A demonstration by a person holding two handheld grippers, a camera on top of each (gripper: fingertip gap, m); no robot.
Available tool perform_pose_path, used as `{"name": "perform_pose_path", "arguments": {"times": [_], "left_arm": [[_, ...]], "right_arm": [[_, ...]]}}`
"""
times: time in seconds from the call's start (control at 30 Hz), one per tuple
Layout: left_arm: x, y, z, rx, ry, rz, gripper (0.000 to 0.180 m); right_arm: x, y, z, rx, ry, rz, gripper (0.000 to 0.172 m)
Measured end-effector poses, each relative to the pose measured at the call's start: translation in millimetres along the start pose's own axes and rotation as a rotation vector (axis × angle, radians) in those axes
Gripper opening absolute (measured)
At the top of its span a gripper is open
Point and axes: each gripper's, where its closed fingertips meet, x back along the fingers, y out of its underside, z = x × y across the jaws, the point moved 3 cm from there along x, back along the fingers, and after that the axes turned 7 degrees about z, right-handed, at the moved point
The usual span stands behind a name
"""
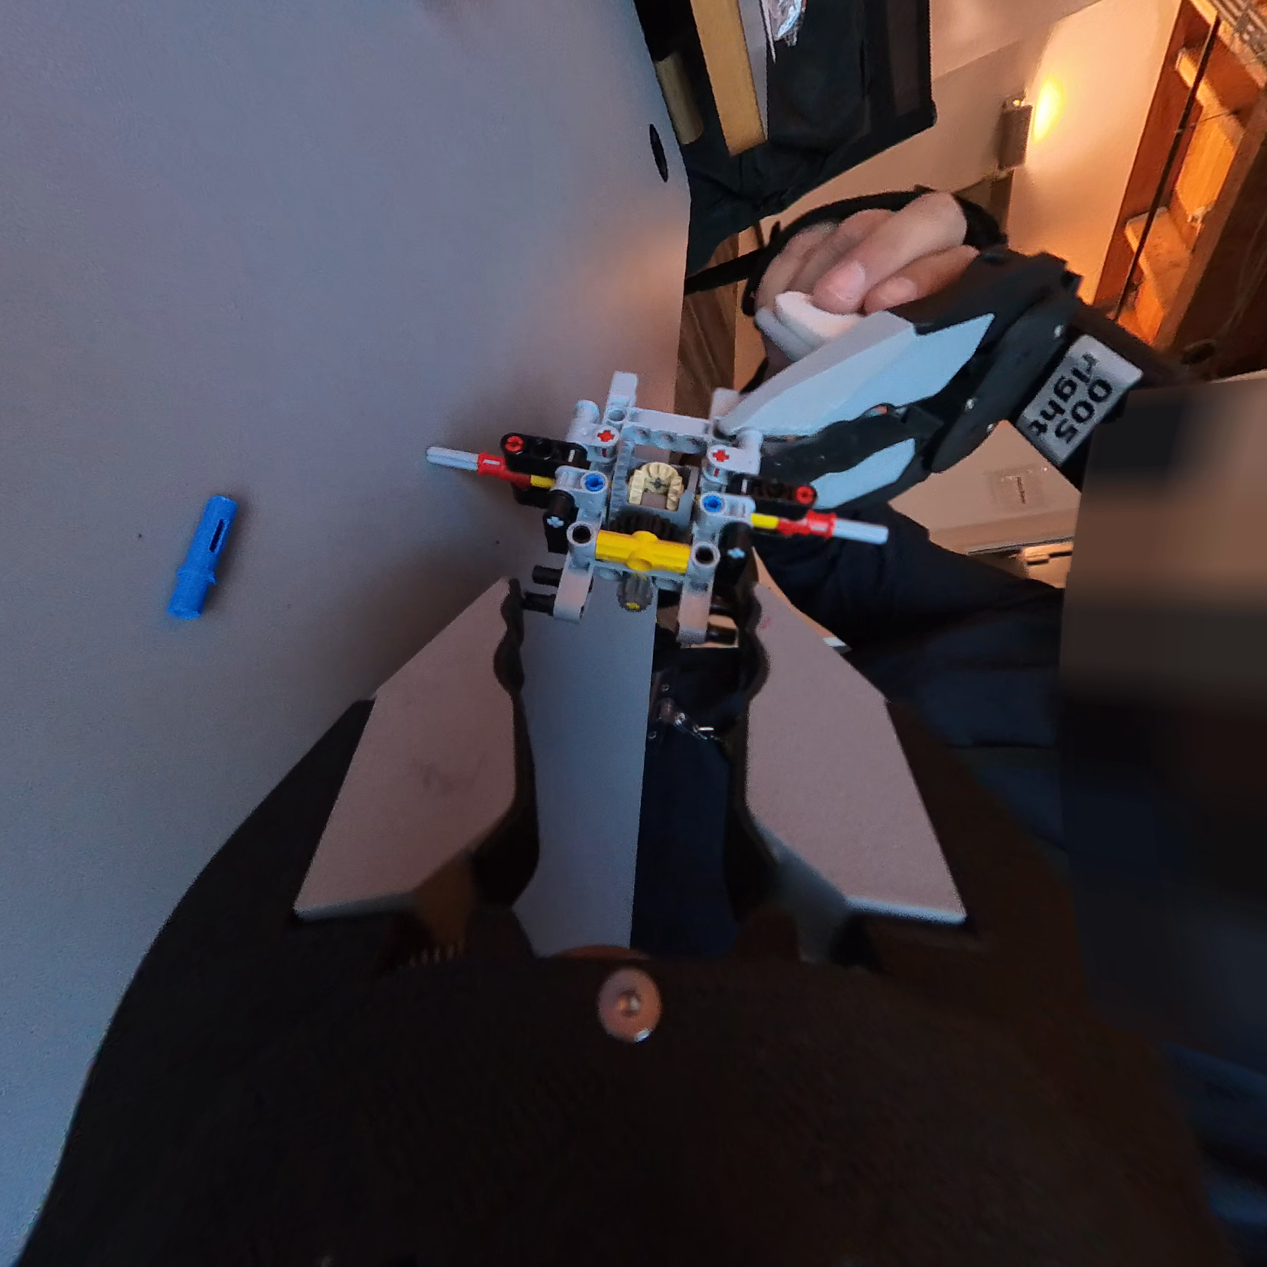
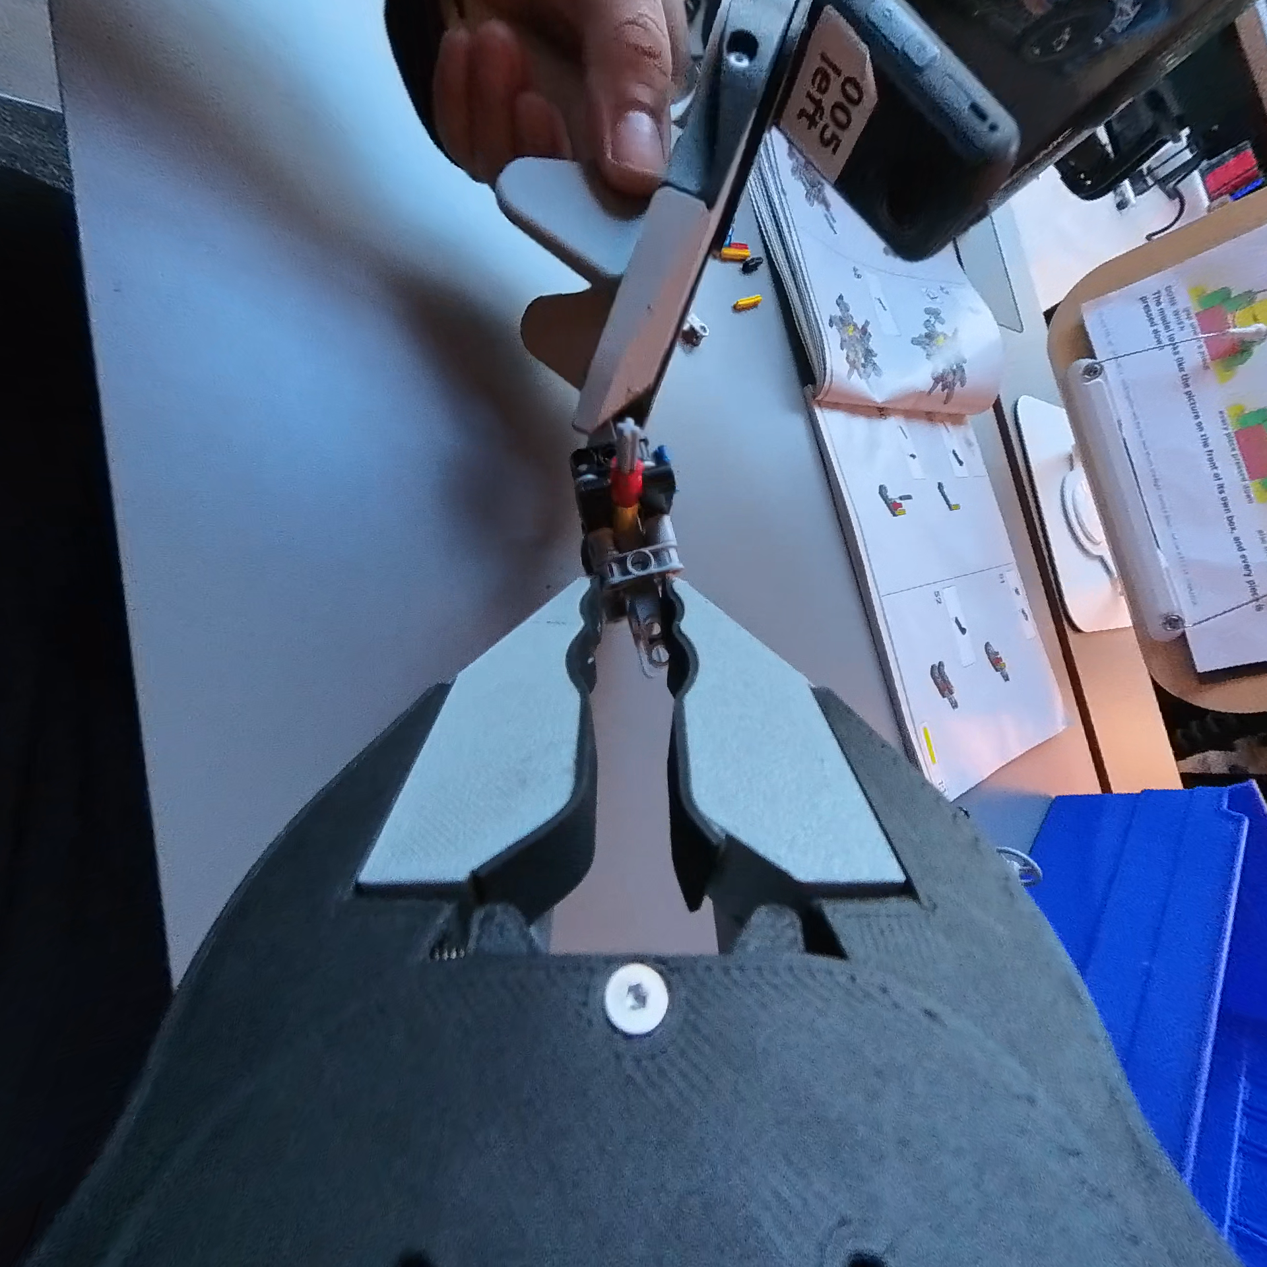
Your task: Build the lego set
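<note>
Between our grippers, the grey brick assembly (image 1: 651, 507) is pointing its axles sideways; left gripper (image 1: 634, 617) is gripping it wide, right gripper (image 2: 634, 617) is pinching its grey beam; both are wearing labels.

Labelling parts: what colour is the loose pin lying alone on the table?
Blue; the pin shows best in the left wrist view.

Looks like my office or lab hobby desk: grey tabletop (image 2: 308, 411), open building-instruction booklet (image 2: 912, 480) at right, blue bin (image 2: 1152, 960) near right, loose small parts (image 2: 747, 302) far.
</note>
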Motion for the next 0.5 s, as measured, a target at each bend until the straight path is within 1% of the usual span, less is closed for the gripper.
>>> {"name": "perform_pose_path", "arguments": {"times": [0.07,0.1,0.13,0.23,0.27,0.3,0.33,0.4,0.43,0.5], "left_arm": [[4,1,2,-0.067,-0.005,-0.019,0.061],[7,1,4,-0.161,-0.019,-0.029,0.063],[9,-2,6,-0.302,-0.059,-0.014,0.061],[17,-15,14,-0.752,-0.298,0.055,0.059],[16,-17,23,-0.876,-0.334,0.072,0.057],[11,-16,31,-0.973,-0.345,0.06,0.05],[6,-14,35,-1.042,-0.371,0.033,0.043],[-6,-13,34,-1.115,-0.405,-0.019,0.04],[-11,-11,34,-1.132,-0.394,-0.03,0.035],[-17,-15,33,-1.154,-0.399,-0.001,0.03]], "right_arm": [[0,-1,2,-0.017,-0.007,0.014,0.013],[0,-1,3,-0.036,-0.012,0.025,0.013],[-1,-1,4,-0.057,-0.017,0.037,0.013],[0,-1,8,-0.111,-0.033,0.069,0.013],[0,-2,9,-0.127,-0.039,0.08,0.013],[-1,-2,9,-0.141,-0.044,0.09,0.013],[-1,-2,10,-0.153,-0.048,0.1,0.013],[-2,-2,11,-0.176,-0.055,0.116,0.013],[-2,-2,12,-0.189,-0.057,0.123,0.013],[-1,0,13,-0.21,-0.06,0.139,0.013]]}}
